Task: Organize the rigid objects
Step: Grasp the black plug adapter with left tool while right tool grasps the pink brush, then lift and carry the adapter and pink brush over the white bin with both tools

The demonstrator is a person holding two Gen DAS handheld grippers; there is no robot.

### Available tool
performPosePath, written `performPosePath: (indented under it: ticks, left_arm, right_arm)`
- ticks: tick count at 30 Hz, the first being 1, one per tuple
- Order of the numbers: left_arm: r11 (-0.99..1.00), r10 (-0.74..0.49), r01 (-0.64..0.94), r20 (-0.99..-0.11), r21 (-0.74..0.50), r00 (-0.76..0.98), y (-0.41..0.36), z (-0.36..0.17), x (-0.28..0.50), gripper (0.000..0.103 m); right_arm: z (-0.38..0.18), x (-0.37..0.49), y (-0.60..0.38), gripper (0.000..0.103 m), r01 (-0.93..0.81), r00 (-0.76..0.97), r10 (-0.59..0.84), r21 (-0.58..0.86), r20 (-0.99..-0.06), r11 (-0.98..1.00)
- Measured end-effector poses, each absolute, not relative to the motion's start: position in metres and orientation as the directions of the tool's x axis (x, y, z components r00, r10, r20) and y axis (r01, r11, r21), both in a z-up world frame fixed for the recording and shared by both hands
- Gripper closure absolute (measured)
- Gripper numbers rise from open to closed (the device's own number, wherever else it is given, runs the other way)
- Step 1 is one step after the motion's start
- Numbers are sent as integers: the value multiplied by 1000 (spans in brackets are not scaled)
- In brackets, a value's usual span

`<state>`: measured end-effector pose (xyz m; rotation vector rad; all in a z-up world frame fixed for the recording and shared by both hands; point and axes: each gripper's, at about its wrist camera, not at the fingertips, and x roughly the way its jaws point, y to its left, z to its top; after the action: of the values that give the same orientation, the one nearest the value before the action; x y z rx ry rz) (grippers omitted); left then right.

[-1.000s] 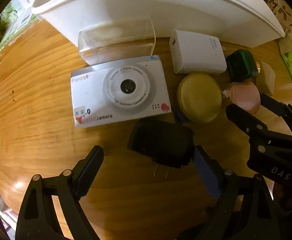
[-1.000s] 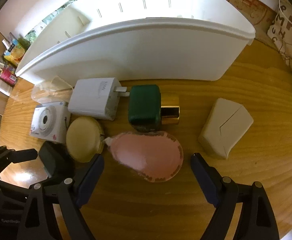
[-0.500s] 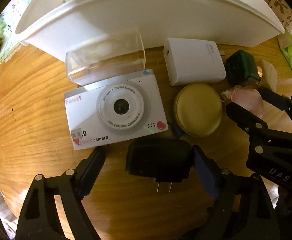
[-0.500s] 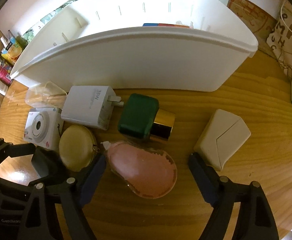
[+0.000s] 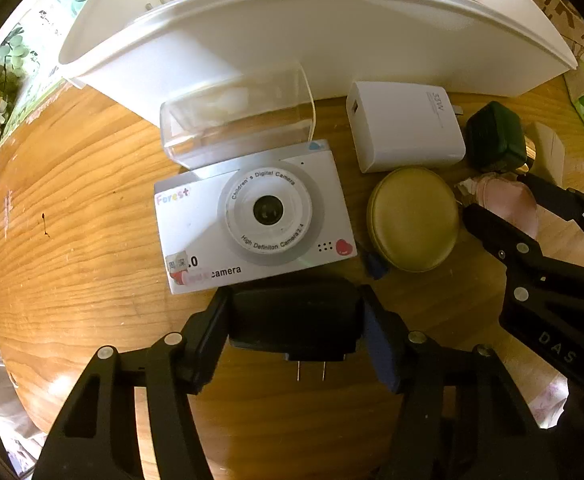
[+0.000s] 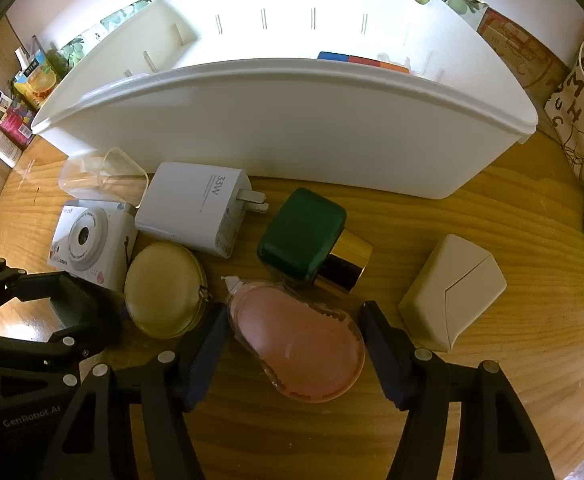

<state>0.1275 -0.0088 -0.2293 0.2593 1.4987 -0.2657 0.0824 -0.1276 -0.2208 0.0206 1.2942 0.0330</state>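
My left gripper [image 5: 296, 320] points down at a black plug adapter [image 5: 292, 322] lying on the wooden table. Its jaws are closing, and both pads touch the adapter's sides. In the right wrist view that gripper [image 6: 59, 304] sits at the far left. My right gripper [image 6: 294, 332] straddles a pink oval case [image 6: 296, 344]. Its jaws are closing too, with a thin gap still showing at each pad. Behind them lie a white toy camera [image 5: 251, 220], a round gold case [image 5: 412, 220], a white charger [image 5: 404, 126] and a green bottle with a gold cap [image 6: 304, 236].
A big white storage bin [image 6: 292, 128] stands across the back, with coloured blocks inside. A clear plastic box [image 5: 235, 120] leans against it. A beige box [image 6: 452, 296] lies right of my right gripper. Bags and packets crowd the table's edges.
Both grippers have narrowed. The left fingers came in onto the black adapter's sides. The right fingers drew in close around the pink case. Nothing on the table has shifted.
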Motion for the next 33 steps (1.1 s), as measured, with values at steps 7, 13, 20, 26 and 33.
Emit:
performPosePath:
  ticks: [7,13,20,26,33]
  left_arm:
    - [947,-7,322,-999,6,40,-1,-234,121,38]
    - [953,0,302,-1000,5,16,9,-241,108,38]
    - [966,4,259,-1000,1,-10,27,-242,91,38]
    - [975,14,222,-1000,12,-5,47,-240,79,38]
    - [980,37,196,-999,44,35,68,-231,70,38]
  right_arm:
    - [-219,77,-130,36,-7,259,52,52,-964,999]
    - [-218,68,-133,37,23,246,93,101,-965,995]
    - [-214,54,-142,37,58,238,99,116,-966,992]
    - [-206,41,-144,37,65,263,92,113,-960,992]
    - [-185,19,-146,37,81,328,75,108,-942,991]
